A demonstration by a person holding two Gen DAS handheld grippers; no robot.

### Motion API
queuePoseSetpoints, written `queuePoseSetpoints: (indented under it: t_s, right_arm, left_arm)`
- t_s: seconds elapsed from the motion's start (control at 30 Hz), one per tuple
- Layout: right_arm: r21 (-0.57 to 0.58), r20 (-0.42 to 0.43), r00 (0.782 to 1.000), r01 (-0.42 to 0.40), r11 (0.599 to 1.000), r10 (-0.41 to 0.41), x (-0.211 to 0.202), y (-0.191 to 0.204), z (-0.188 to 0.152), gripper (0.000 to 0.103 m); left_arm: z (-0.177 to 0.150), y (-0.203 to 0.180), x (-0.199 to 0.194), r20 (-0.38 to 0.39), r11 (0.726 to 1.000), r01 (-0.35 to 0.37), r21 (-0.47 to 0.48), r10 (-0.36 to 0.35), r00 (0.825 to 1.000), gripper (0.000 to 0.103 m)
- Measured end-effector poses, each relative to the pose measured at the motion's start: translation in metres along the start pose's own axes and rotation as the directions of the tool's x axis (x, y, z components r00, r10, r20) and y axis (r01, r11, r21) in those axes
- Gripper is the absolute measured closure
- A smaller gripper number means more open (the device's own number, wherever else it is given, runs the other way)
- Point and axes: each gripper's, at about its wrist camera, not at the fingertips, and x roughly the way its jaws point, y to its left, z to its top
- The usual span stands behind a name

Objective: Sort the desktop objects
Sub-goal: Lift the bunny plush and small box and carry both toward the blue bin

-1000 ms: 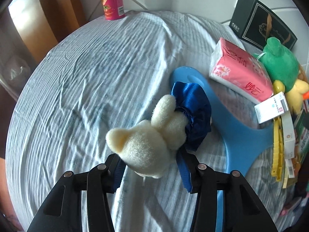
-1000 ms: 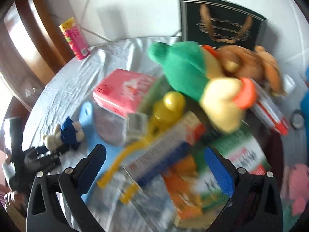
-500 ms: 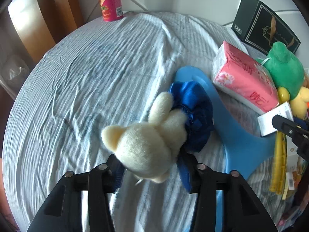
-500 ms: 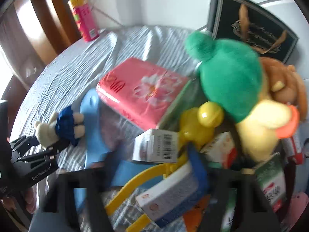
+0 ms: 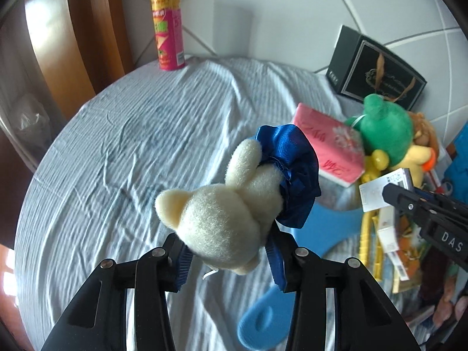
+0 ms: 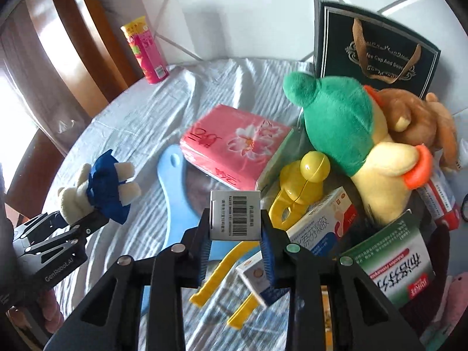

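My left gripper (image 5: 228, 259) is shut on a cream plush bear in a blue dress (image 5: 234, 204) and holds it above the cloth-covered table (image 5: 122, 146); the bear also shows at the left of the right wrist view (image 6: 96, 190). My right gripper (image 6: 235, 234) is shut on a small white box with a barcode (image 6: 235, 219), held over the pile. Its finger shows at the right of the left wrist view (image 5: 424, 207).
A pink snack can (image 5: 168, 32) stands at the back. A pink tissue pack (image 6: 237, 146), a blue hand mirror (image 6: 181, 199), a green and yellow plush (image 6: 351, 122), a brown plush (image 6: 418, 117), a black gift bag (image 6: 374, 46), yellow tongs (image 6: 292, 204) and medicine boxes (image 6: 395, 266) crowd the right side.
My left gripper has lifted the bear off the table. My right gripper has swung into the pile, closed on the barcode box and raised it.
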Motion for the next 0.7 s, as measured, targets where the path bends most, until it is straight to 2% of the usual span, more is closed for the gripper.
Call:
queuePoseSetpoints:
  t_s: [0.4,0.7]
  right_arm:
    - [-0.053,0.091,0.996,0.002,0.999,0.002,-0.073,0.031,-0.010,0.073]
    - [-0.103,0.175,0.983,0.078,0.992,-0.059,-0.159,0.052,-0.040,0.073]
  left_arm:
    - [-0.013,-0.011,-0.066,0.064,1.000,-0.025,0.017,0.024,0.998,0.059]
    - [-0.039,-0.030,-0.133,0.115,1.000,0.007,0.012,-0.008,0.993,0.059]
